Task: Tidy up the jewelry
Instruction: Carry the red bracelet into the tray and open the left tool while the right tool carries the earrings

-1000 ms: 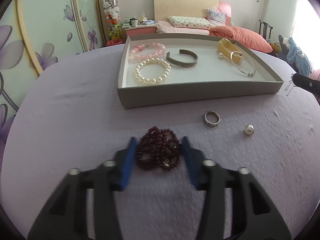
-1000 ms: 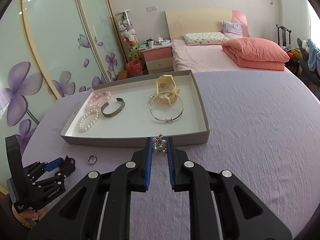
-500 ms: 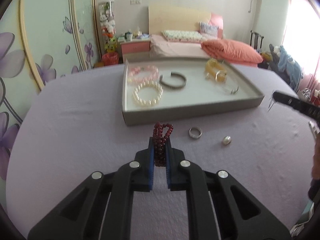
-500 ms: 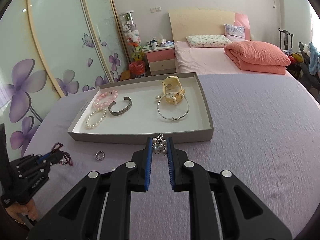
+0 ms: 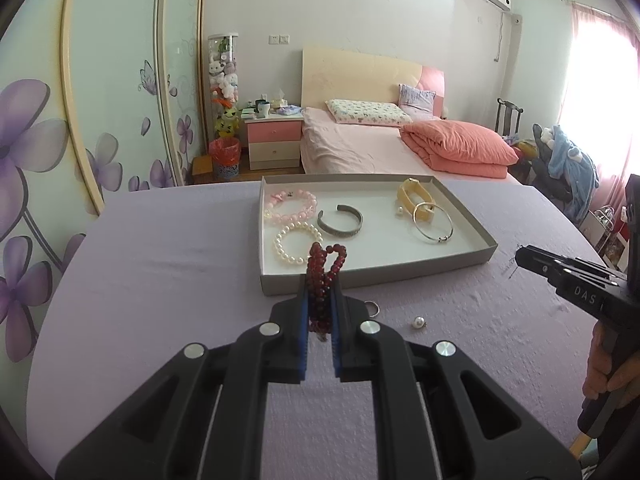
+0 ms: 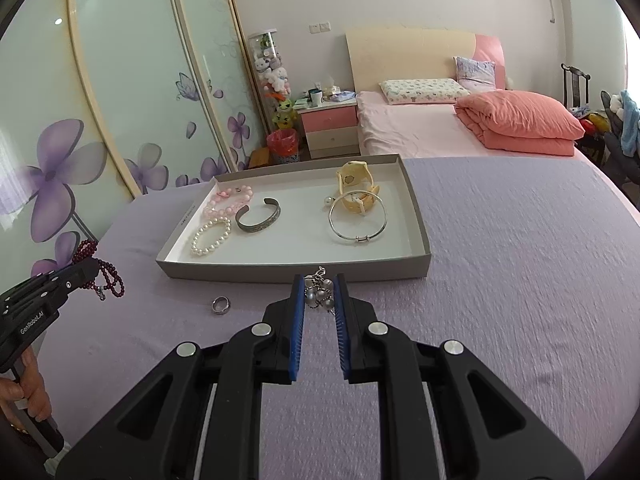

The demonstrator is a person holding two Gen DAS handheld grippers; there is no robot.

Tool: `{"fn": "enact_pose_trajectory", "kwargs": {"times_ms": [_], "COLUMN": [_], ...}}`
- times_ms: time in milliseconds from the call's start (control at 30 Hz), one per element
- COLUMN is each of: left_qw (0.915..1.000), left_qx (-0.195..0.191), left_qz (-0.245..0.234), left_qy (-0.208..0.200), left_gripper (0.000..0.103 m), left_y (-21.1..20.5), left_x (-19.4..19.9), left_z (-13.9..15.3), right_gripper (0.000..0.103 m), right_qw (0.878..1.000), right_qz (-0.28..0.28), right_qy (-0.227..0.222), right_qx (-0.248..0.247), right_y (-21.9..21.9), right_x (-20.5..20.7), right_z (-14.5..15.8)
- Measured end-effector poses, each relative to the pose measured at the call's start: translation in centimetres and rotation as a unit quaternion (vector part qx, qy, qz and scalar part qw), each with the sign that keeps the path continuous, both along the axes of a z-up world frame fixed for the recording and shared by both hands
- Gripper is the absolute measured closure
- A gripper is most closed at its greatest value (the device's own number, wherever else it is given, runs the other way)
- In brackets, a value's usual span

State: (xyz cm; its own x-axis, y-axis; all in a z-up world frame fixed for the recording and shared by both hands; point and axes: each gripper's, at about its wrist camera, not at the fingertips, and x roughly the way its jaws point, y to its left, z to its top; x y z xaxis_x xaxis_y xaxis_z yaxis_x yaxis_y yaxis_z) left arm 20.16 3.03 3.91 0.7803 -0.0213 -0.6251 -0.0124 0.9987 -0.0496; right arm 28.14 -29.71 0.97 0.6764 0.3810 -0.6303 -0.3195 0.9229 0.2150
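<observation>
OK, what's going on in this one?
A person with a gripper in each hand is sorting jewelry into a shallow tray on a purple-covered table. The left gripper is shut on a dark red bead bracelet, held clear of the table. The right gripper is shut on a small cluster of grey pearls. A silver ring and a loose pearl lie outside the tray.

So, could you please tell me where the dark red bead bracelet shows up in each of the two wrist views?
Left wrist view: the dark red bead bracelet sits at centre, clamped in the left hand-held gripper, looping up before the tray.
Right wrist view: it hangs at the far left from that same hand-held gripper.
Shared landmark: the grey tray.
</observation>
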Motion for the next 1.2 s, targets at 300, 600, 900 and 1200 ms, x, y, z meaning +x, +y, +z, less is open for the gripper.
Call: {"fn": "enact_pose_trajectory", "kwargs": {"times_ms": [300,600,900,1200], "left_qw": [0.9997,0.9973,0.9983,0.9991], "left_qx": [0.001,-0.018,-0.036,-0.039], "left_qz": [0.001,-0.008,-0.01,-0.013], "left_qy": [-0.024,-0.07,-0.044,-0.004], "left_gripper": [0.094,0.094,0.094,0.094], "left_y": [-0.4,-0.2,-0.8,-0.8], "left_x": [-0.4,2.1,8.9,15.3], "left_z": [2.3,6.9,5.3,0.9], "right_gripper": [0.088,0.088,0.088,0.088], "right_qw": [1.0,1.0,1.0,1.0], "right_qz": [0.006,0.001,-0.001,0.003], "right_qy": [-0.009,-0.022,-0.027,-0.023], "right_qx": [0.007,0.013,0.001,-0.013], "right_y": [-0.1,-0.4,0.3,1.6], "right_x": [-0.2,1.5,4.4,8.5], "right_z": [0.6,1.7,1.3,0.1]}}
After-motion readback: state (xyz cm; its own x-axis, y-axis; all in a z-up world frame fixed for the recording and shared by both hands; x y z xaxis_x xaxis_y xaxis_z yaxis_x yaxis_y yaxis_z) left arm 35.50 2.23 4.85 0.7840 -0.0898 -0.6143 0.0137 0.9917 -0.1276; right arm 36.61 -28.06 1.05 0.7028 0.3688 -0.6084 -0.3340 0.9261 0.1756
